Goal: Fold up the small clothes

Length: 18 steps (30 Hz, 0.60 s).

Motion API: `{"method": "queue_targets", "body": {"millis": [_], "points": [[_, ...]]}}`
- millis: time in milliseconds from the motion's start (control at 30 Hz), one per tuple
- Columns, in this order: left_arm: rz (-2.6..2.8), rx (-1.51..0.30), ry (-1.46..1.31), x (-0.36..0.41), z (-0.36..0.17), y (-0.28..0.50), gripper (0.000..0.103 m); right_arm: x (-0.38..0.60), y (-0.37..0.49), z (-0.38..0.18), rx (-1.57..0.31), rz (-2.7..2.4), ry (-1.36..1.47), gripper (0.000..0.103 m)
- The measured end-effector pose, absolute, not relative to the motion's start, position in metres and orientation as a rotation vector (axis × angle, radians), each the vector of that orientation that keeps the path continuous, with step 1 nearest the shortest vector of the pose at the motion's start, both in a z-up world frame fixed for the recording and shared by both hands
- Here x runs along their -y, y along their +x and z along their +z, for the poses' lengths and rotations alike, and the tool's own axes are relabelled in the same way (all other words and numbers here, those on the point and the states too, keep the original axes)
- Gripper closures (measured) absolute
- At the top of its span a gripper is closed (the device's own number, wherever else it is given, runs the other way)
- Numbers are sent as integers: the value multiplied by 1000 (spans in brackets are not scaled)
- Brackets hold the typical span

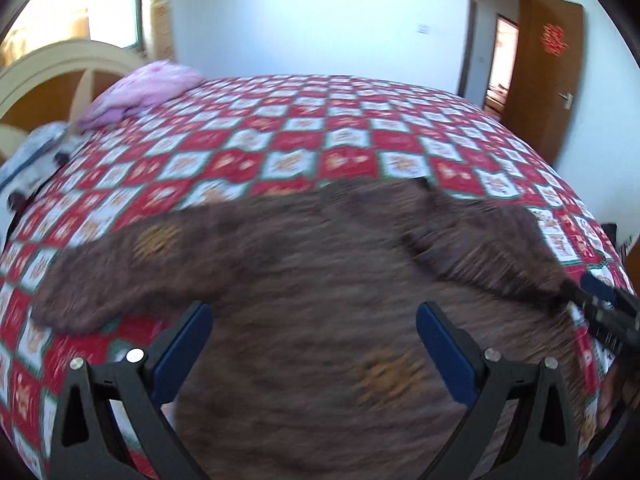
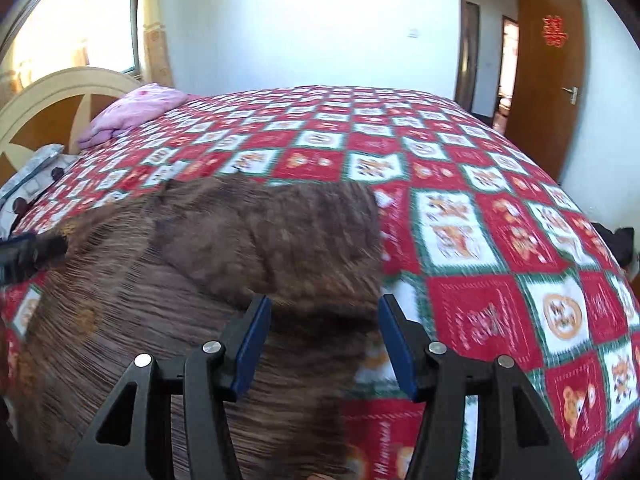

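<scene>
A brown fuzzy sweater (image 1: 312, 264) with orange patches lies flat on the red and white checked bedspread (image 1: 280, 140). One sleeve (image 1: 80, 280) stretches out to the left; the other sleeve (image 1: 480, 240) lies folded across the body. My left gripper (image 1: 313, 308) hovers open and wide over the sweater's body, nothing between its fingers. My right gripper (image 2: 325, 300) stands open above the sweater's (image 2: 160, 320) right edge, over the folded sleeve (image 2: 280, 240), its pads pressing on nothing. Each gripper shows at the other view's edge: the right gripper (image 1: 600, 304), the left gripper (image 2: 20, 252). Both views are blurred.
A folded pink quilt (image 1: 140, 92) and a patterned pillow (image 1: 36, 152) lie by the curved headboard (image 1: 48, 72) at the far left. The bedspread (image 2: 500, 280) shows bare to the right of the sweater. A dark item (image 2: 616, 240) sits at the bed's right edge, near a brown door (image 2: 548, 80).
</scene>
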<state>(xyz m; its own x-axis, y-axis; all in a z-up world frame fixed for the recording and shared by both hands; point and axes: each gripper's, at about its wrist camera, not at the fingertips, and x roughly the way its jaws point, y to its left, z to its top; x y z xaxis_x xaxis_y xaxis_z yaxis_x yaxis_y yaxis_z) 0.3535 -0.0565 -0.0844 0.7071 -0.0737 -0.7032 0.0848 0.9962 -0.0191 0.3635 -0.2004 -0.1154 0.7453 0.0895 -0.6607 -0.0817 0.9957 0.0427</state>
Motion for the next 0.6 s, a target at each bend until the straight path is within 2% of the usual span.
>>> {"method": "queue_targets", "body": {"millis": [67,133,467,600], "points": [[-123,-795,20,79,-83,368,0,208,359,-125,-706,78,29,46],[-133,-810,17,98,-83,380,5,210,361,-132,-719,66,48,46],[-111,-789,197,209,-99,426,5,226,356,-132,-699,-3,111,44],[-55,-855,318,217,-123,429,5,231,353,-129,-679,-21,126,44]]}}
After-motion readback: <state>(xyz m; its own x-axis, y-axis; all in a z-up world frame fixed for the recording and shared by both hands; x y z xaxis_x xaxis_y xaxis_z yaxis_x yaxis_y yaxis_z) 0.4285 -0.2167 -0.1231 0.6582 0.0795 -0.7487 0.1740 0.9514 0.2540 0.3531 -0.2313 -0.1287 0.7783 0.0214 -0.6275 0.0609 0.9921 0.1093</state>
